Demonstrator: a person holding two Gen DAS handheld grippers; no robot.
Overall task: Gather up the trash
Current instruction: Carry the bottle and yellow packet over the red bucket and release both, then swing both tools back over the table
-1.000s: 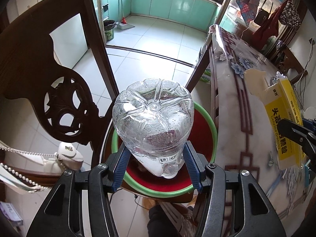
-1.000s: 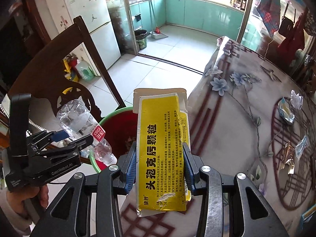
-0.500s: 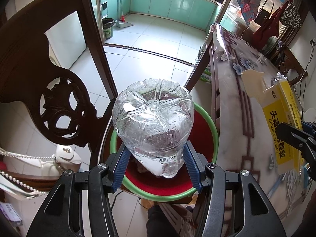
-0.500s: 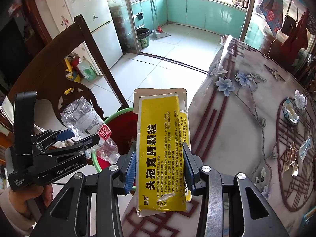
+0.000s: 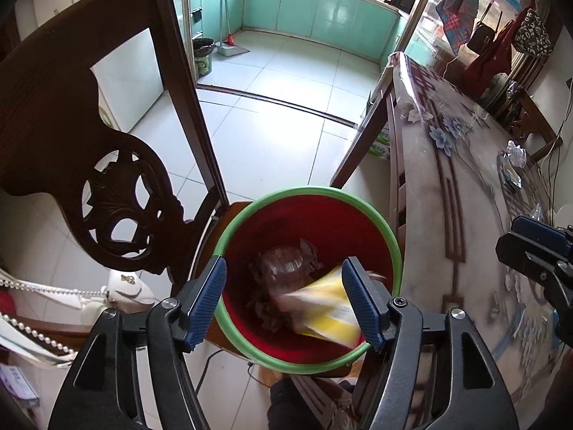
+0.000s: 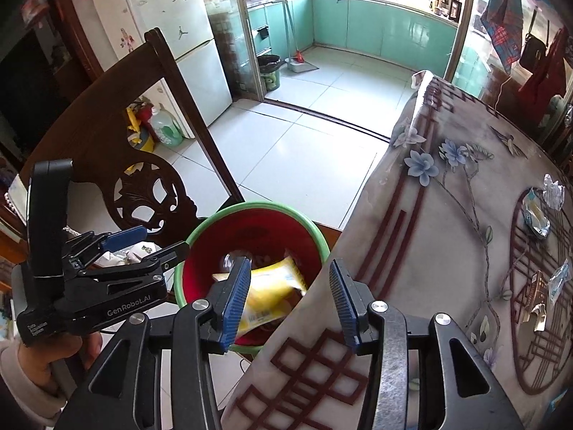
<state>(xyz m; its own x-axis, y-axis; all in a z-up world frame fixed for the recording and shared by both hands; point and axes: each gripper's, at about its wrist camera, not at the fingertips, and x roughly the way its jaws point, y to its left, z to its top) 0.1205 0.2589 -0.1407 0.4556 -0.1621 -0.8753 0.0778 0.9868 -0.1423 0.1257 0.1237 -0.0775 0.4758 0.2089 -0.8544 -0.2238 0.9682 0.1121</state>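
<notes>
A red bin with a green rim [image 5: 324, 190] [image 6: 250, 206] stands on a chair seat beside the table. A clear plastic bottle [image 5: 284, 265] and a yellow medicine box [image 5: 324, 310] [image 6: 266, 292] lie inside it; the box is blurred. My left gripper [image 5: 284, 302] is open and empty just above the bin. It also shows in the right wrist view [image 6: 143, 242]. My right gripper [image 6: 288, 299] is open and empty over the table edge by the bin, and it shows in the left wrist view [image 5: 530, 254].
A carved dark wooden chair back [image 5: 89, 143] rises left of the bin. The flowered table [image 6: 447, 251] holds several wrappers [image 6: 535, 215] and a small brown carton [image 6: 537, 292] at the right. A white handbag with a pearl strap [image 5: 121, 288] lies on the chair.
Both grippers opened. The bottle dropped from the left gripper and the yellow box from the right gripper into the red bin.
</notes>
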